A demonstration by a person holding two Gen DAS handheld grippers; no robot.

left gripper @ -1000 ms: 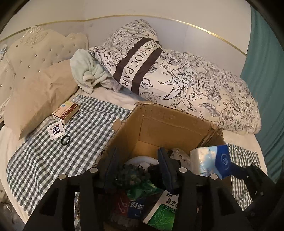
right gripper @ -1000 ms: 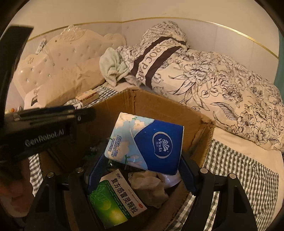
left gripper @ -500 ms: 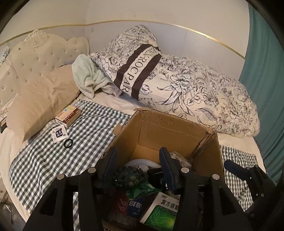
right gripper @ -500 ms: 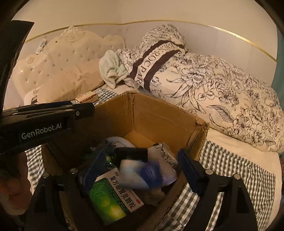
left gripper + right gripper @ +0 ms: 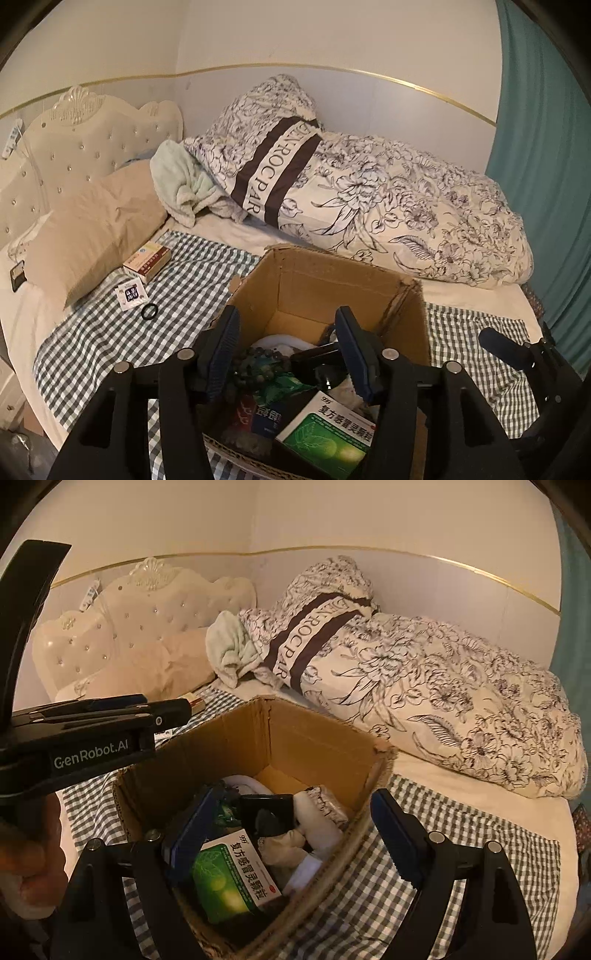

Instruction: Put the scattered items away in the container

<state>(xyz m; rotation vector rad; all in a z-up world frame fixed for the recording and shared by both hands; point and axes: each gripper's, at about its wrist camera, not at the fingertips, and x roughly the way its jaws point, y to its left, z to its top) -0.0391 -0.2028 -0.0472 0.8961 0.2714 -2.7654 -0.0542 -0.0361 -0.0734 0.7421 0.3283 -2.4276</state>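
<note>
So the cardboard box (image 5: 314,738) on the checked blanket (image 5: 177,295) just picked up one more thing: a second ago our right gripper (image 5: 291,834) was pinching that blue tissue pack over the opening, and now the pack is gone from between the pads. We can't actually spot it in the pile from either wrist view, so it's probably buried or hidden behind a finger. What we do see in there is the green medicine box (image 5: 236,875), some dark beads (image 5: 258,363), a black gadget (image 5: 267,812) and a bit of white cloth (image 5: 317,819).

Both sets of jaws are spread wide with nothing in them. The right one hangs over the box's near right corner, the left gripper (image 5: 288,354) hovers above the box's near edge.

That drop seems done, so we're between items now. Still out on the blanket, well left of the box: a small red-and-white carton (image 5: 147,260) against the tan pillow (image 5: 96,229), a little sachet (image 5: 129,295) just beside it, and a black ring (image 5: 149,312) next to that. We'd guess the left side goes for those, since it's closer. The ring lies flat on soft fabric, so it may be fiddly to pinch.
</note>
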